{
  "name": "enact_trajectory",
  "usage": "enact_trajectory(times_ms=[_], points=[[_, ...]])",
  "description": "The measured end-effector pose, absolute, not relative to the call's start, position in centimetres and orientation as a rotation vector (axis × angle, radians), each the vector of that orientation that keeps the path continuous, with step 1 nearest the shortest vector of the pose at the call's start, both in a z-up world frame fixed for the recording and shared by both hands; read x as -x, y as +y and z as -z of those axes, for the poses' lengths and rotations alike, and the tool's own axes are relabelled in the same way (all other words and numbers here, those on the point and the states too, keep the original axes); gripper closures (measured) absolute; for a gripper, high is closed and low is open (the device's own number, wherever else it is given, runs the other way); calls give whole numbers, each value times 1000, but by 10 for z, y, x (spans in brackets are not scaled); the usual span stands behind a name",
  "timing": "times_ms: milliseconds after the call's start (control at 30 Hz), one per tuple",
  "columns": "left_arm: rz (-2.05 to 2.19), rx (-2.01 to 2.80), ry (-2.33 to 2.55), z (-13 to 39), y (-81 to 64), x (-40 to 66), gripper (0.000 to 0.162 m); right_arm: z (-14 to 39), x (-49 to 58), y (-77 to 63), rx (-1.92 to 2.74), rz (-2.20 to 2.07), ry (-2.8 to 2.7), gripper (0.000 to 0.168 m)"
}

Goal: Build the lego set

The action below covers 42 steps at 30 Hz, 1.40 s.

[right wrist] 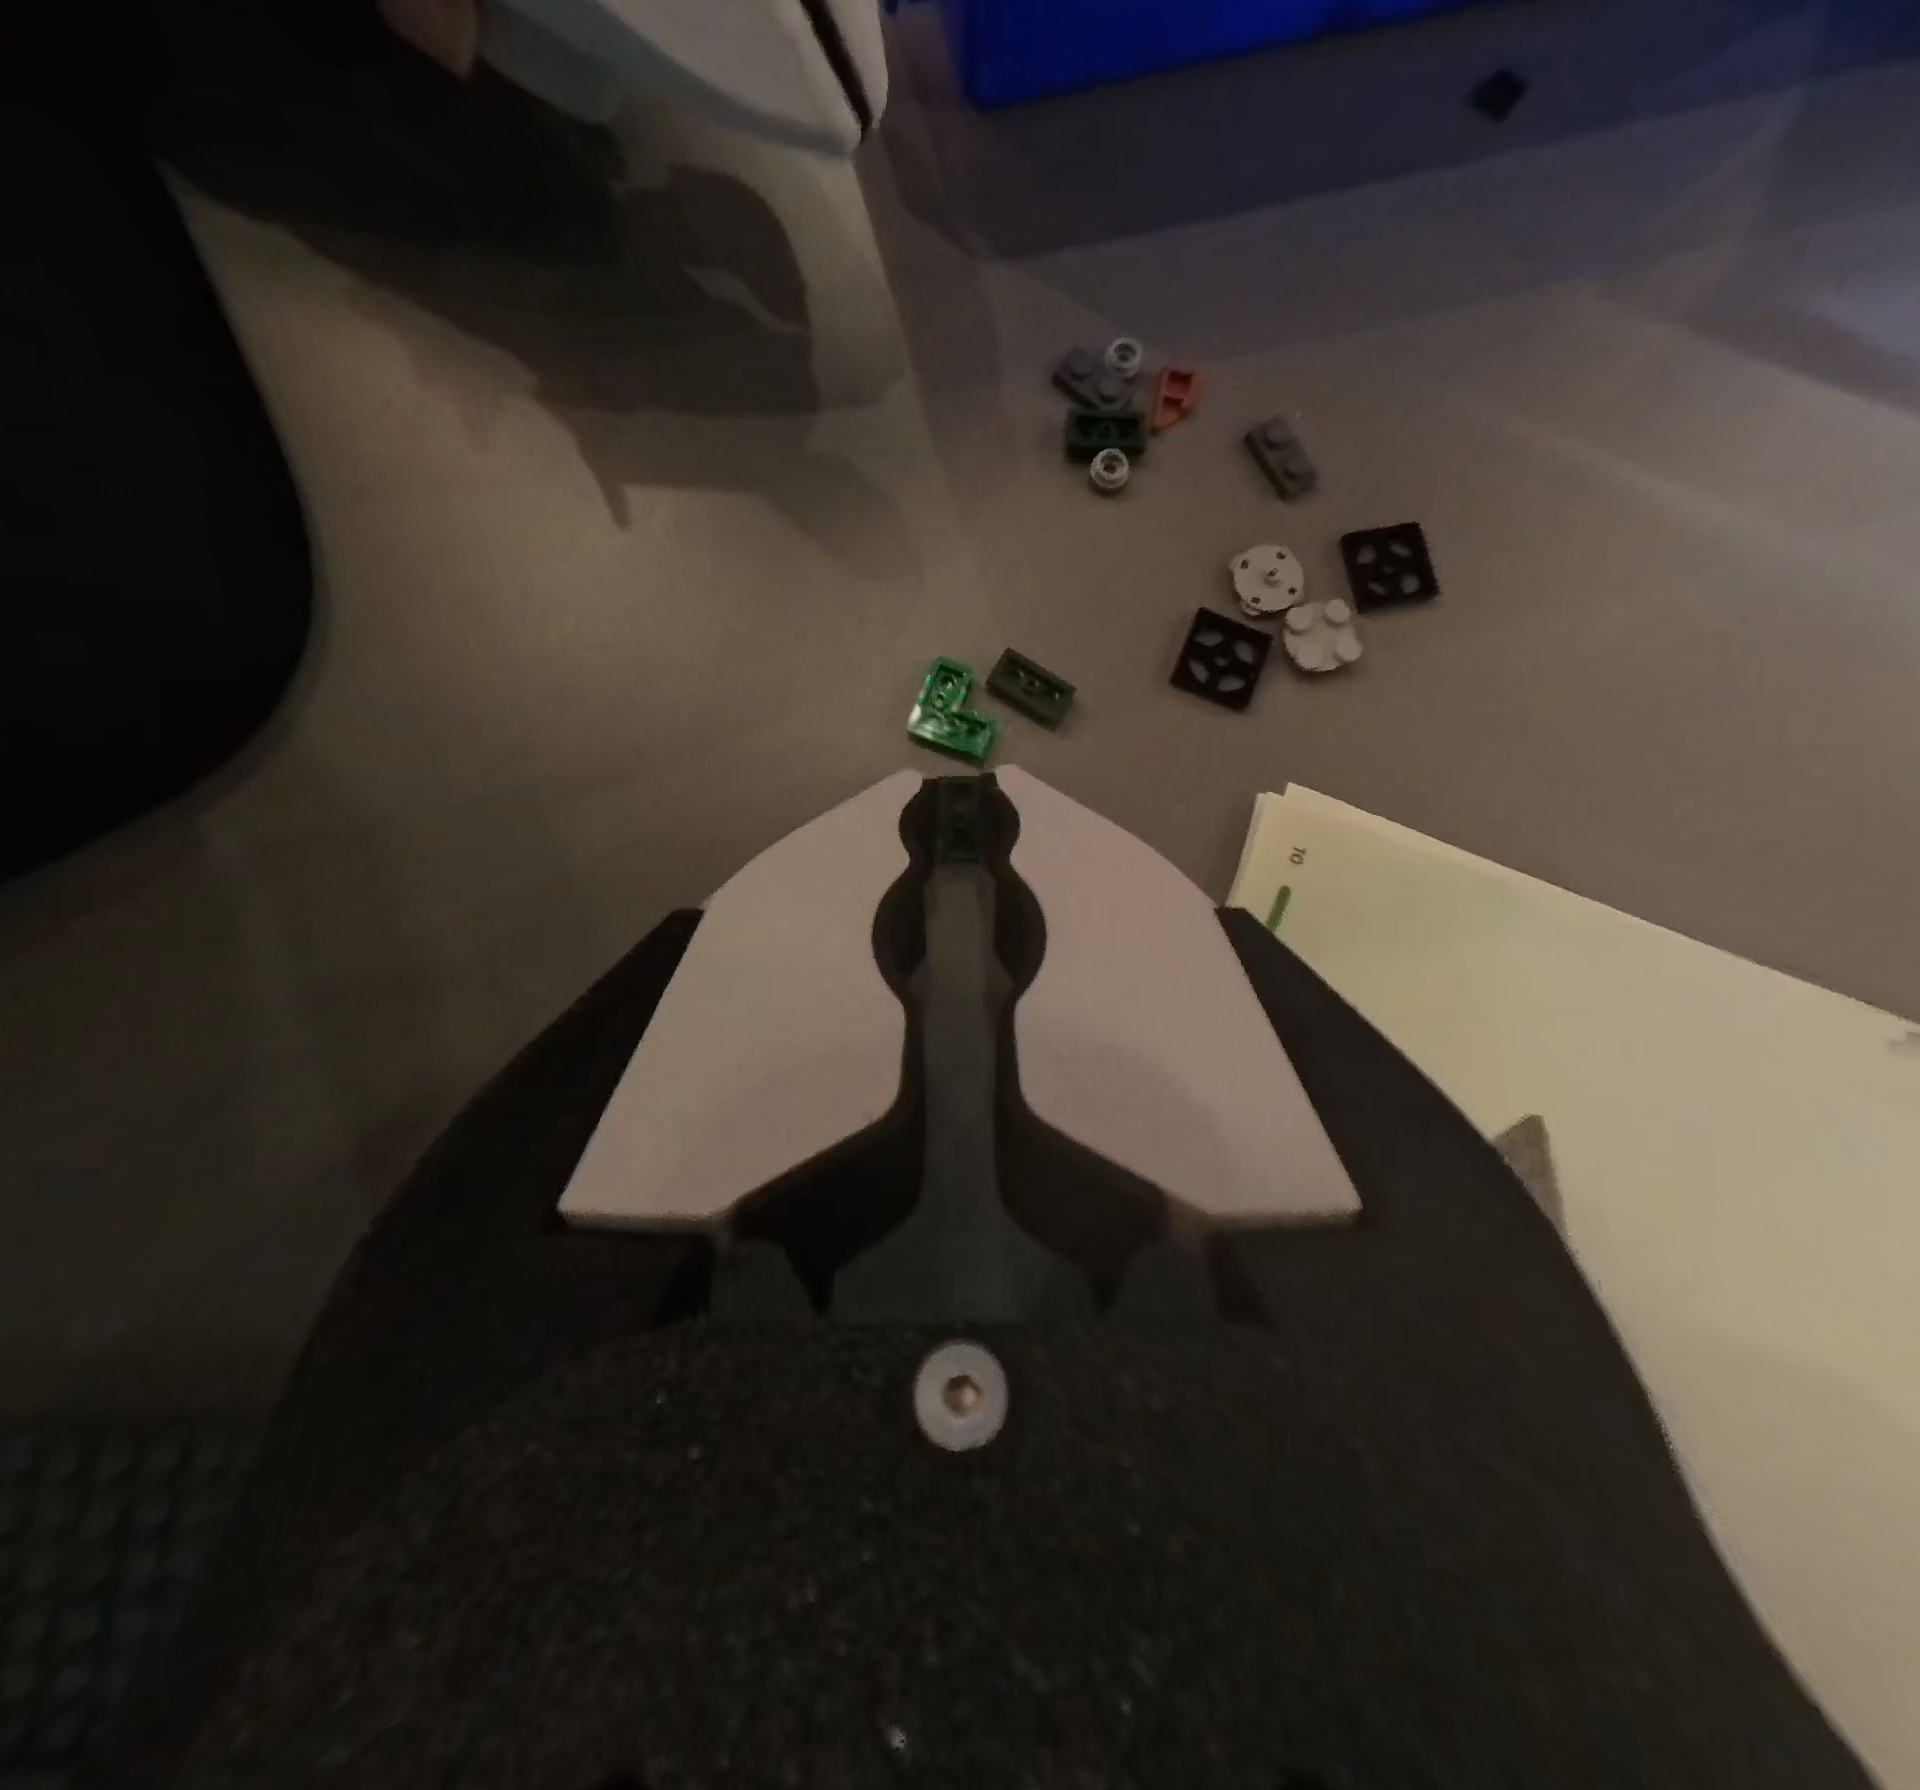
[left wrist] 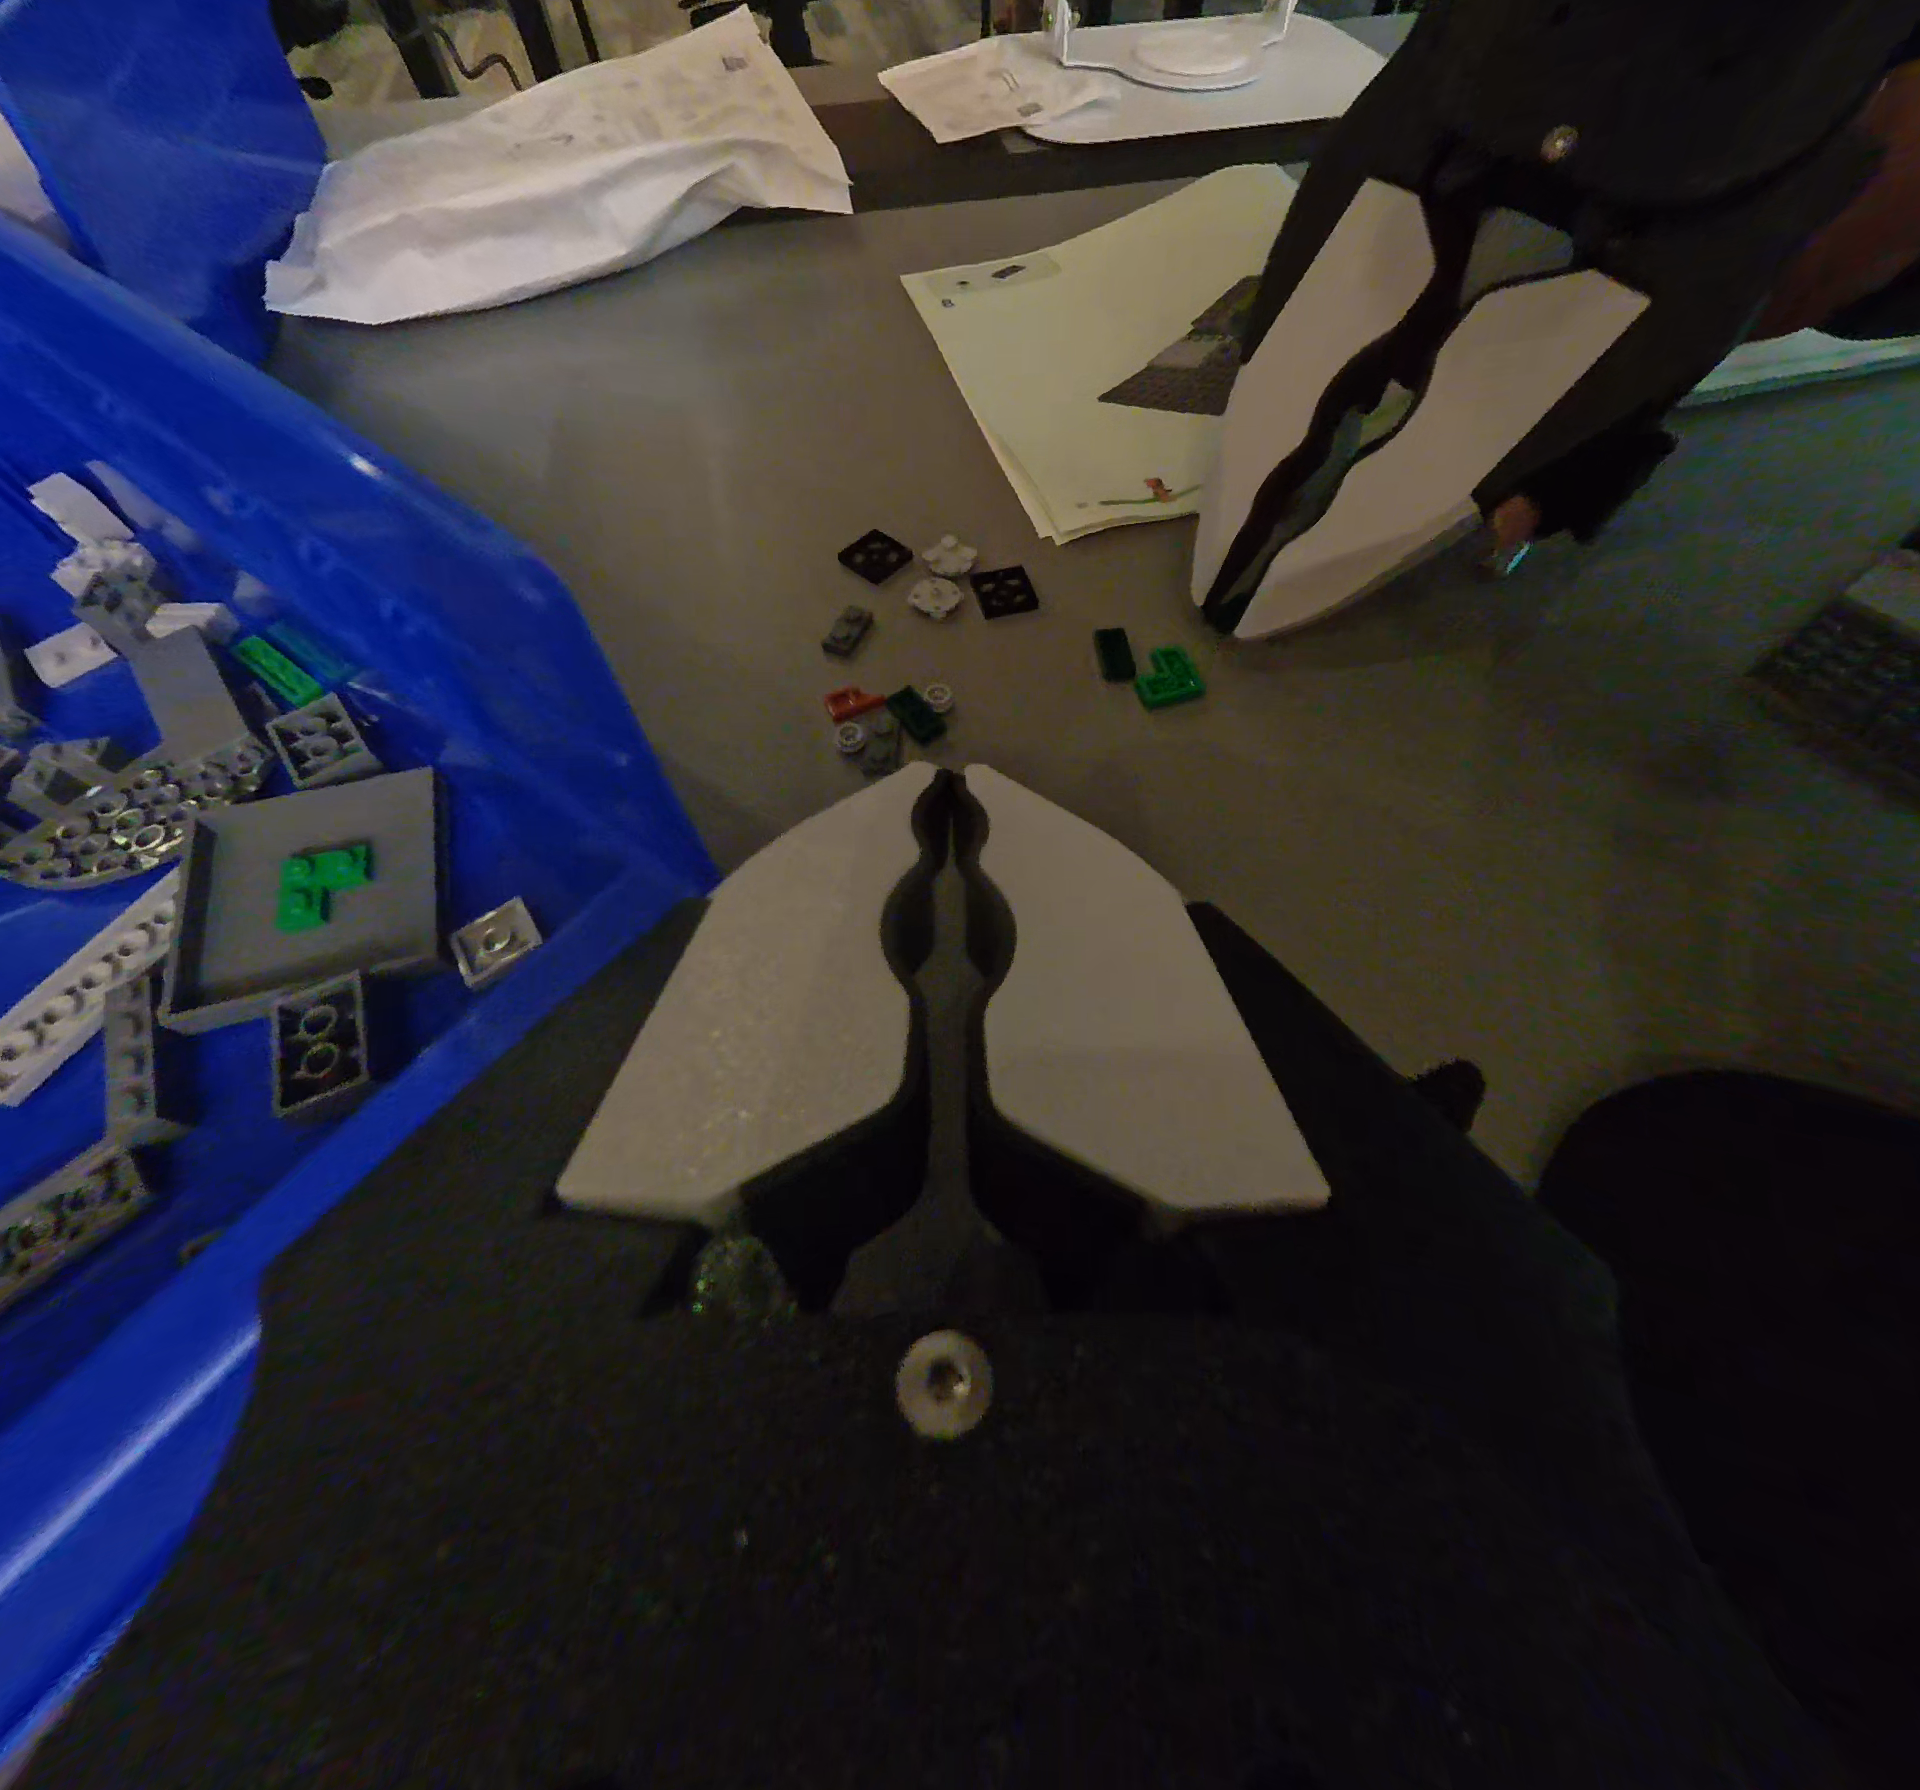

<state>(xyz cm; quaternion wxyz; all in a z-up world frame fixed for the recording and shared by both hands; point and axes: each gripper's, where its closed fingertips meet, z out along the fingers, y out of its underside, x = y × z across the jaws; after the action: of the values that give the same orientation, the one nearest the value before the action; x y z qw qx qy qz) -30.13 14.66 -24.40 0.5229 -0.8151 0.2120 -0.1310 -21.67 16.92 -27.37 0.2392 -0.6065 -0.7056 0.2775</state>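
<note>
On the grey tabletop (left wrist: 582,493) a scatter of small lego pieces lay between the two tools. Seen from the left wrist view, the left tool (left wrist: 951,776) sat with its fingers clenched together and nothing between them, its tips just short of a cluster of a red piece (left wrist: 854,701), a dark green plate (left wrist: 916,710) and round grey studs (left wrist: 938,696). At 12 o'clock from that cluster lay two black square plates (left wrist: 875,556) and two white round pieces (left wrist: 945,556), with a small grey plate (left wrist: 847,631) at 11 o'clock. At 2 o'clock a bright green L-shaped plate (left wrist: 1169,678) lay touching or just beside a dark green plate (left wrist: 1115,651). The right tool (right wrist: 958,782) was clenched on a small dark green plate (right wrist: 961,821), its tips near the L-shaped plate (right wrist: 951,712). An instruction booklet (left wrist: 1081,390) lay at 1 o'clock, and a blue bin (left wrist: 436,618) of grey, white and green parts stood at 9 o'clock. Crumpled white paper bags (left wrist: 561,171) lay at 11 o'clock, well apart
</note>
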Motion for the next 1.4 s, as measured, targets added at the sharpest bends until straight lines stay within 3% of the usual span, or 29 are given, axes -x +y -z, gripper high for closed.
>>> enact_trajectory(times_ms=[267,633,1033,1400], points=[[316,1959,555,247,145,296,162,264,215,130,1781,-1082,-1847,161],[318,1943,663,249,145,279,162,281,215,122,1784,-880,-1862,157],[326,1935,675,249,144,278,162,261,194,136,1600,-704,-1920,155],[313,1889,714,245,141,273,162,284,207,121,1624,-613,-1998,154]])
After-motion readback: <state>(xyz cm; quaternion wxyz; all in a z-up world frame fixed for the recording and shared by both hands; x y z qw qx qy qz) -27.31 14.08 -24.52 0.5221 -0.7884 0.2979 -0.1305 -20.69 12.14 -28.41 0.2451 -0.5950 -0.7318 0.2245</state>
